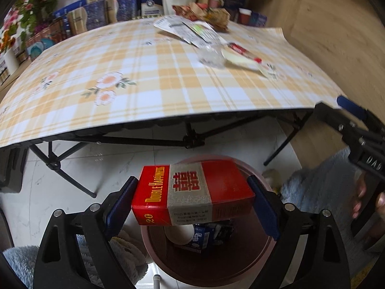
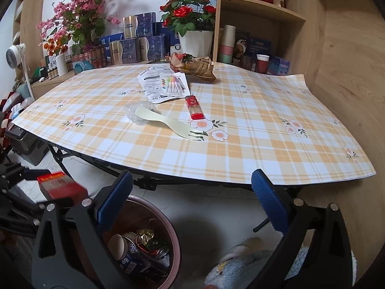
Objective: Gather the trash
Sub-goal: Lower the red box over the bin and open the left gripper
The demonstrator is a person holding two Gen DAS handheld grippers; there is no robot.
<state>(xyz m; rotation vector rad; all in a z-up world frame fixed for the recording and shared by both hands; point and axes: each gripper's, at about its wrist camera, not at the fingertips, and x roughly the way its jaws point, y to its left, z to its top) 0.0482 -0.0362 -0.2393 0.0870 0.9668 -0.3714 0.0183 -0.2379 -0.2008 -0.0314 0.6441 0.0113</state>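
My left gripper (image 1: 192, 200) is shut on a red cigarette box (image 1: 192, 192) and holds it above the brown trash bin (image 1: 207, 265); the box also shows in the right wrist view (image 2: 61, 186). The bin (image 2: 176, 248) holds a paper cup, a can and wrappers. My right gripper (image 2: 190, 202) is open and empty, in front of the table edge above the floor; it also shows in the left wrist view (image 1: 346, 118). On the checked tablecloth (image 2: 264, 144) lie a pale plastic fork (image 2: 168, 124), a crumpled clear wrapper (image 2: 136, 113), a red tube (image 2: 193, 107), printed leaflets (image 2: 163, 85) and a crumpled brown bag (image 2: 195, 66).
The folding table's black legs (image 1: 60, 166) stand on the white tile floor. Flower pots (image 2: 195, 41), blue boxes and a wooden shelf (image 2: 259, 12) stand behind the table. Fluffy blue slippers (image 2: 240, 265) lie by the bin. A wooden wall is on the right.
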